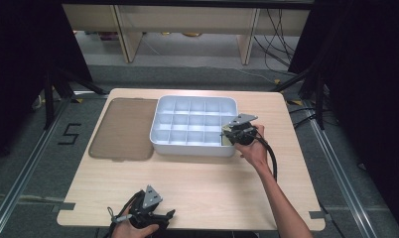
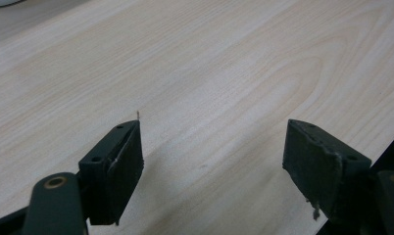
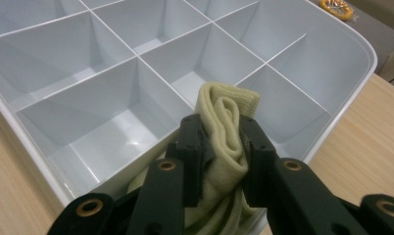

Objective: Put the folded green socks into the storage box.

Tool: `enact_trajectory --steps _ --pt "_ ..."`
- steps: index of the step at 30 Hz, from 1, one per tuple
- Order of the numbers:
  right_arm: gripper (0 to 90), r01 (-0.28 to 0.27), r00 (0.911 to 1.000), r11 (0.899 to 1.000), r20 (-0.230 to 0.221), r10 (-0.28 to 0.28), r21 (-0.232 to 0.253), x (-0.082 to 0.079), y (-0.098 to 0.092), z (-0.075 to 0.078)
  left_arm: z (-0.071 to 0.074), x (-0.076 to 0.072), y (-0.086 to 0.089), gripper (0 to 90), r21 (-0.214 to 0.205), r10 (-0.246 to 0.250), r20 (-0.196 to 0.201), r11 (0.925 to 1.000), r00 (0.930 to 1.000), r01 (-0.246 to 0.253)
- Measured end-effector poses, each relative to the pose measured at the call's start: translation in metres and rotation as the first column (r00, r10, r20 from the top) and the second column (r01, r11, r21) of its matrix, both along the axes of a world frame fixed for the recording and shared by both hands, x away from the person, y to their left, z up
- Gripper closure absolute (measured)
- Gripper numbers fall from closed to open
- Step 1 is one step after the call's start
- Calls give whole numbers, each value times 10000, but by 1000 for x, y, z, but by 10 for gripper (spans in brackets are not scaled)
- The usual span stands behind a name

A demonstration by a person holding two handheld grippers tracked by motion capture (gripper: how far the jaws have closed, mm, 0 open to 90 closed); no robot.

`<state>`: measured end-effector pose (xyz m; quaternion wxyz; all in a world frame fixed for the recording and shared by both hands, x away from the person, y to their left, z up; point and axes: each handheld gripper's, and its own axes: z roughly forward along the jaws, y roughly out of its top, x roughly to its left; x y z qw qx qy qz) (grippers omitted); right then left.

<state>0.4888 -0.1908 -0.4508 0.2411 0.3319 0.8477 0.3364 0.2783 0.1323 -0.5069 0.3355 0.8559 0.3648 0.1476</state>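
A white divided tray [image 1: 160, 110] sits at the back middle of the wooden table, its compartments bare. My right gripper [image 1: 231, 134] hangs over the tray's near right corner and is shut on a folded pale yellow cloth [image 3: 225, 128], which stands up between the jaws above the white tray [image 3: 343, 78]. My left gripper [image 1: 164, 217] rests near the table's front edge, left of centre. Its jaws stand wide apart over bare wood, with nothing between the left gripper [image 2: 212, 149] fingers.
A brown translucent lid [image 1: 122, 128] lies flat on the table just left of the tray. A black cable [image 1: 273, 161] trails from the right gripper along the forearm. Desk legs and cables stand on the floor behind the table.
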Motion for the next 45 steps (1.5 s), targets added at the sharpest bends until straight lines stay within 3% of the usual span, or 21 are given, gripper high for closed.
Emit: enact_trajectory --steps 7,8,18,19,22,26,29,30,32,33,34,38,45 --pt "741 -59 10000 10000 -79 59 -58 -2 1 -4 0 0 0 224 -11 14 -8 10000 10000 -14" --pt "740 -27 9999 10000 -111 26 -74 -2 1 -5 -2 -1 -3 224 -416 283 61 9987 9996 -281" --pt "711 -31 9998 9999 -189 28 -118 -2 -1 -10 -2 -1 -3 224 -401 275 58 9988 9996 -272" --pt "666 150 9995 9999 -263 -148 72 -2 -3 -10 -2 -1 -3 224 -407 281 59 9988 9996 -279" --pt "650 308 9987 9984 -411 -289 466 -3 -5 -6 -2 -1 -3 224 -405 276 63 9988 9996 -274" --pt "681 117 9999 9975 -83 -111 696 -3 -9 2 -2 -1 -3 224 -405 273 57 9988 9996 -270" --pt "756 52 9999 9932 114 -65 1161 -6 -11 14 -3 -1 -4 224 -543 356 57 9979 9993 -353" --pt "775 -3 9995 9934 304 -32 1149 -5 -11 16 -2 -1 -3 224 -300 205 30 9993 9998 -204" --pt "795 -45 9996 9945 296 14 1044 -5 -11 19 -2 -1 -4 224 -369 258 54 9990 9997 -256" --pt "816 109 9997 9956 210 -129 927 -3 -10 19 -1 -1 -2 224 -81 50 12 10000 10000 -50" --pt "816 109 9997 9956 210 -129 927 -3 -10 19 -1 -1 -2 224 -81 50 12 10000 10000 -50" --pt "836 388 9973 9983 -641 -359 432 1 -6 9 0 -1 -1 224 46 -44 -11 10000 10000 44" --pt "835 408 9931 9992 -1099 -409 -37 4 -3 -4 -1 -1 -2 224 -106 68 -133 9999 9999 -69"
